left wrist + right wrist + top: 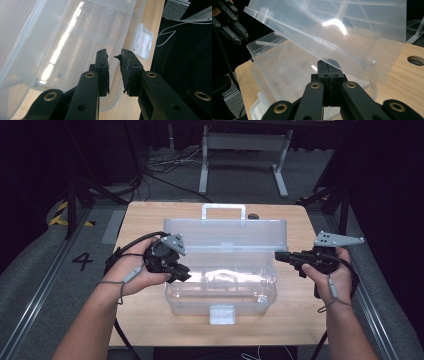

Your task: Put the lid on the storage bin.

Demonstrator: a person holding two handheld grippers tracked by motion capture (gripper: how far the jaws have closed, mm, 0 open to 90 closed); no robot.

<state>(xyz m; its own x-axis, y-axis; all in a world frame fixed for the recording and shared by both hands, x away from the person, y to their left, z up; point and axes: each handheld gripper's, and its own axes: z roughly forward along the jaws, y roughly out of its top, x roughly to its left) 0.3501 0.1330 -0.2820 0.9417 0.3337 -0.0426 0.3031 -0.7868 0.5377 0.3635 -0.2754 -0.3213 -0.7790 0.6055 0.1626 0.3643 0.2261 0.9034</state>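
A black 4 [82, 261] is marked on the grey floor [45, 270] left of the table in the high view. Beyond it, on the same floor, lies a strip of yellow and black warning stripes [61, 213]. No other text, label or brand can be read.

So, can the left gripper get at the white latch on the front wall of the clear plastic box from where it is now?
Probably yes. The left gripper sits at the left end wall of the clear plastic box, and the white latch lies on the front wall with bare wooden table before it; nothing blocks that way.
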